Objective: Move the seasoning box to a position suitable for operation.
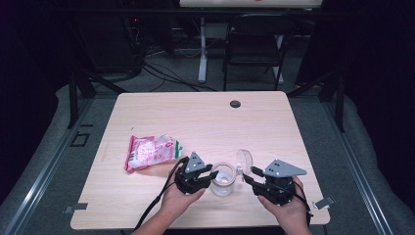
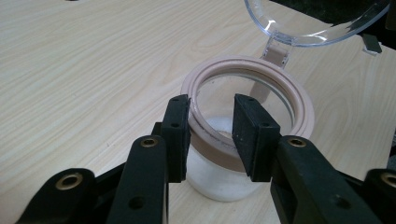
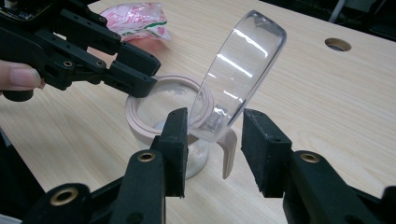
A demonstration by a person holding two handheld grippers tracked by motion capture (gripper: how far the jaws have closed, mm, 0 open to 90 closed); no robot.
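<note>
A jar (image 1: 224,180) stands near the table's (image 1: 205,117) front edge, its rim straddled by the part-open left gripper (image 1: 211,177). Its raised lid (image 3: 240,70) sits between the right gripper's (image 3: 212,147) part-open jaws, ungripped. Filling seems next: the pouch (image 1: 150,152), farther left, must be fetched.

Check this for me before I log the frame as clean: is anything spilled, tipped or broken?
Nothing stands out. The jar stands upright with its clear hinged lid swung open. The left gripper straddles its rim, the right gripper is at the lid's hinge, and the pink packet lies flat, apart. No spill shows on the table.
</note>
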